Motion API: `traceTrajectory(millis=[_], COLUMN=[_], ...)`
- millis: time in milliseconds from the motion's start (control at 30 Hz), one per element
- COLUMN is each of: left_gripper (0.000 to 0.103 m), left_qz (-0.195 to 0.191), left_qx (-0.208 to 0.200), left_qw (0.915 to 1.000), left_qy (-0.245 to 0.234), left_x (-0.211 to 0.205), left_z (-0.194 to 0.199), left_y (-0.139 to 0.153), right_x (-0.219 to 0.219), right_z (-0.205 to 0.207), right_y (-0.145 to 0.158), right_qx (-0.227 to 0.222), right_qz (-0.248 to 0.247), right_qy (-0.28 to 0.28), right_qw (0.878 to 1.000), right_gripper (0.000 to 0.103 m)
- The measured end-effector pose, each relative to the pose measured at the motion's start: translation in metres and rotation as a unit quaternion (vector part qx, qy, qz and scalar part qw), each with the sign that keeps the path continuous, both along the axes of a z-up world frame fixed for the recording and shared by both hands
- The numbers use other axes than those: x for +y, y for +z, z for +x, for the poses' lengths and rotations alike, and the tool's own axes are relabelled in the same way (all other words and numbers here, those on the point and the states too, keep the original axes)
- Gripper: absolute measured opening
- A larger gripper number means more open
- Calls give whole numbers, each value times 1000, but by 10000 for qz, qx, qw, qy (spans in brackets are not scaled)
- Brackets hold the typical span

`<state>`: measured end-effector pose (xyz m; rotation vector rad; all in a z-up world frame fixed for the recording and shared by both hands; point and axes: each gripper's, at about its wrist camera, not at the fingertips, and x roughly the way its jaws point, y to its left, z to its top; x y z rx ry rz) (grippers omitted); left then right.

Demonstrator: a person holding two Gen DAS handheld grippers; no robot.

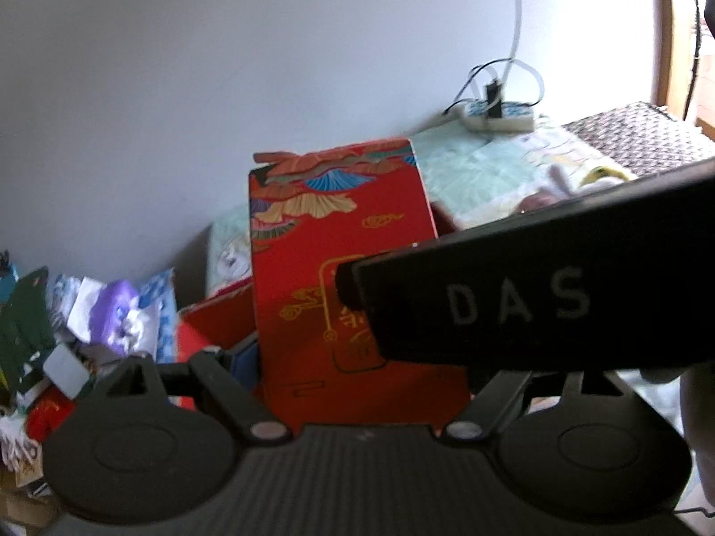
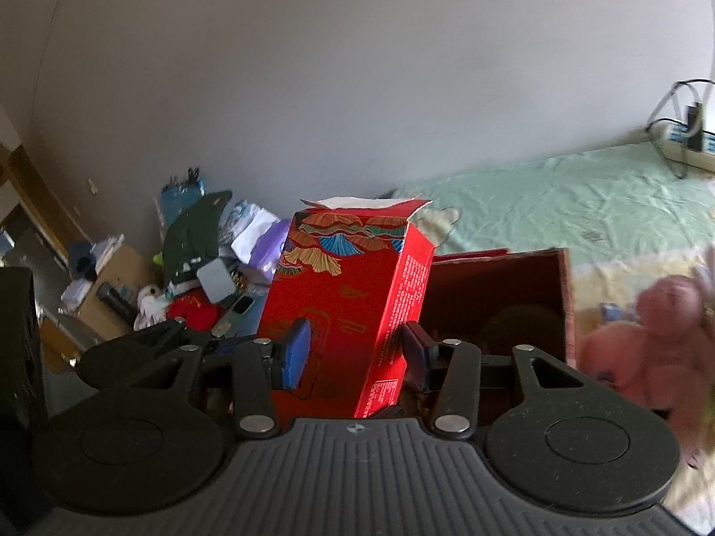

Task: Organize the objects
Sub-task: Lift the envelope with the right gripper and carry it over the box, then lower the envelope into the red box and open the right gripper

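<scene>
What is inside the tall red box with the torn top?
Through the open top of the tall red box only a white inner flap or lining shows. Its walls hide anything deeper.

Reads "DAS" in pale capitals on black gripper body [image 1: 536, 286], right of frame; red box [image 1: 344, 277] print illegible.

Home bedroom: sheeted bed [image 2: 558, 205], pink plush toy [image 2: 648, 339], floor clutter [image 2: 187, 268].
</scene>
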<state>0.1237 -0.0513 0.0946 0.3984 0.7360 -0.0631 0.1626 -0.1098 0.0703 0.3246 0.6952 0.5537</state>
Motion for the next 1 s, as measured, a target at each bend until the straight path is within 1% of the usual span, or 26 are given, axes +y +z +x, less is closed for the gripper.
traceTrajectory(millis=[67,200,433,567,767,900,967,1000], left_gripper=[83,83,84,84,84,84,84,84], left_qz=[-26,-72,-151,-103,-24,-80,5,107], left_qx=[33,262,643,912,1218,1440,1492,1474], left_qw=[10000,9993,9967,9934,9886,9841,9833,9837], left_qy=[78,239,477,693,880,1034,1042,1026], left_x=[15,38,65,75,87,95,97,95], left_z=[4,15,37,50,67,75,76,76], left_y=[-5,-18,-41,-58,-78,-89,-95,-97], right_x=[10,26,44,51,64,71,73,74], right_z=[9,24,57,81,104,121,125,127], right_y=[-6,-14,-39,-54,-71,-83,-87,-88], right_qx=[143,350,977,1464,1875,2290,2393,2440], right_qz=[3,-60,-124,-96,-255,-360,-393,-384], right_qy=[104,291,654,922,1320,1565,1640,1671], right_qw=[9998,9989,9930,9849,9730,9601,9562,9545], right_gripper=[48,48,46,45,45,45,45,45])
